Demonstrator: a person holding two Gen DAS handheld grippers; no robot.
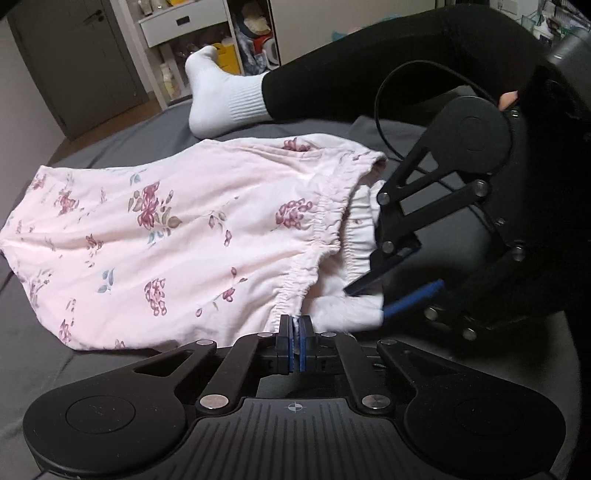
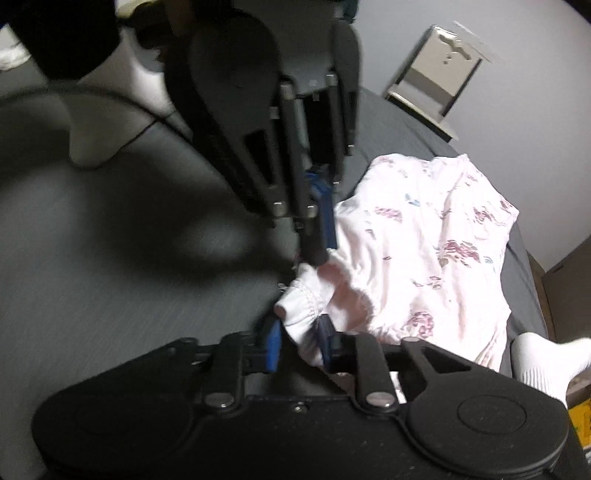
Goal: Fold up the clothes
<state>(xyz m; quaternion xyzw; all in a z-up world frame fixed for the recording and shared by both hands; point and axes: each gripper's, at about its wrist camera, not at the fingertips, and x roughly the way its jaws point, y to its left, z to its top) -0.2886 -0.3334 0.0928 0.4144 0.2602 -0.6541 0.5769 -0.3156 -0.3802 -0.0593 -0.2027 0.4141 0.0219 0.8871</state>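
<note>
In the left wrist view, nearest the camera, the left hand-held gripper point(image 1: 295, 345) has its two blue pads pressed together on the elastic waistband edge of a pale pink floral garment point(image 1: 166, 236), pinching a thin fold of the cloth. The garment, which looks like shorts or pyjama bottoms, lies spread on a dark grey bed sheet point(image 1: 122, 147), its gathered waistband toward the near right and its body running off to the left. Just right of the waistband the right hand-held gripper point(image 1: 373, 299) comes in from the right, its blue-tipped fingers standing apart around a bunched white part of the waistband.

The right wrist view agrees: close to that camera, blue pads sit on either side of the white gathered waistband roll point(image 2: 301, 306) with a clear gap between them, so the jaws are spread and not clamped. This view is blurred. Beyond, the left hand-held gripper reaches down from the top, fingertips closed at the cloth edge.

Farther back in the left wrist view, a person's leg in black trousers point(image 1: 369, 70) with a white sock point(image 1: 221, 99) rests on the bed beyond the garment. Farthest off stand a grey door point(image 1: 74, 62) and white shelving point(image 1: 192, 33) holding assorted items.
</note>
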